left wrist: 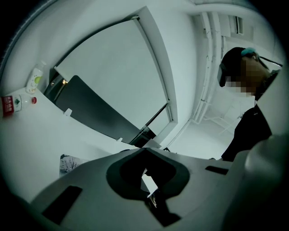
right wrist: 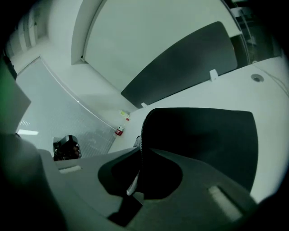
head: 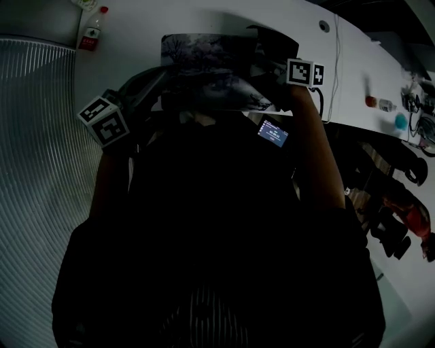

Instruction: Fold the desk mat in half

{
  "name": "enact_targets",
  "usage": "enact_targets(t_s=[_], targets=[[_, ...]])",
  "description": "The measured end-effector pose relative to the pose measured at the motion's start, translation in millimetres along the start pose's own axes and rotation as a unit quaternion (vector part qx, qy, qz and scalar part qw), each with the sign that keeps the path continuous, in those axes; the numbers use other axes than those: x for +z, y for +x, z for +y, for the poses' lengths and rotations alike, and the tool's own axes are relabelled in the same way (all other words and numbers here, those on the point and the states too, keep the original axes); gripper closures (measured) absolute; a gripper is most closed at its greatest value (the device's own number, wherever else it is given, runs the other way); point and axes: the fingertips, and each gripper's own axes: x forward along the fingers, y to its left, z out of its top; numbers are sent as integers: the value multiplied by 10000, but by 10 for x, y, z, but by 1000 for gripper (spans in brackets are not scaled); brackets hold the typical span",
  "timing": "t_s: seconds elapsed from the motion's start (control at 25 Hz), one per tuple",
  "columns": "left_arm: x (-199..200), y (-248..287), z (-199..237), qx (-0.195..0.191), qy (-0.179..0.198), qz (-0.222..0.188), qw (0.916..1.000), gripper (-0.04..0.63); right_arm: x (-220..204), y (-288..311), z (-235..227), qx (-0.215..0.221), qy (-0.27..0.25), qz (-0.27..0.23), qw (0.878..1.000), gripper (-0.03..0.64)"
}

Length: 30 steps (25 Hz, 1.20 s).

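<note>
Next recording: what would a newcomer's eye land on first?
The grey picture-printed desk mat, raised over the white table at the head view's top centre, clamped by the left gripper and right gripper. Its black underside fills the right gripper view. A red-labelled bottle sits at the table's far left.

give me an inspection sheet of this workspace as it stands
surface: white table
job's things: desk mat held raised at its near edge, printed face toward the head view, dark underside in the right gripper view
clutter: bottle with a red label at far left; red item and teal item at right
grippers: left hand-held gripper shut on the mat's edge; right hand-held gripper shut on its stitched edge
cables: thin cable across the table at right
surroundings: ribbed floor at left; dark panel behind the table
</note>
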Motion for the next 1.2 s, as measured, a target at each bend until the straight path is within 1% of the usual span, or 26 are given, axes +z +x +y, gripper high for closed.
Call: enact_targets(t_s=[0.12,0.24,0.36,0.6,0.68,0.8,0.92,1.04,1.2], targets=[[-12,-110,67,78,-59,-29,9999,588,-56,351,220,140,-116,413,9990,606],[20,-212,127,164,-149,-175,9996,589,-117,625,416,252,-332,805,9959,606],[48,-322,189,238,-172,-280,9992,588,-176,861,583,395,-492,1090,9920,606],[100,-566,341,390,-211,-447,9980,588,-352,1235,926,789,-654,1574,9822,606],[99,-616,351,425,-202,-473,9978,589,-467,1342,980,818,-711,1754,9785,606],[110,-646,344,438,-219,-507,9975,589,-613,1470,1026,857,-620,1946,9752,606],[104,-729,355,471,-270,-541,9971,589,-806,1650,1051,807,-611,2211,9700,606],[59,-833,379,501,-278,-520,9970,588,-1024,1853,1072,741,-629,2545,9622,606],[-15,-970,398,555,-339,-557,9963,589,-1395,2031,1174,656,-997,3202,9398,604]])
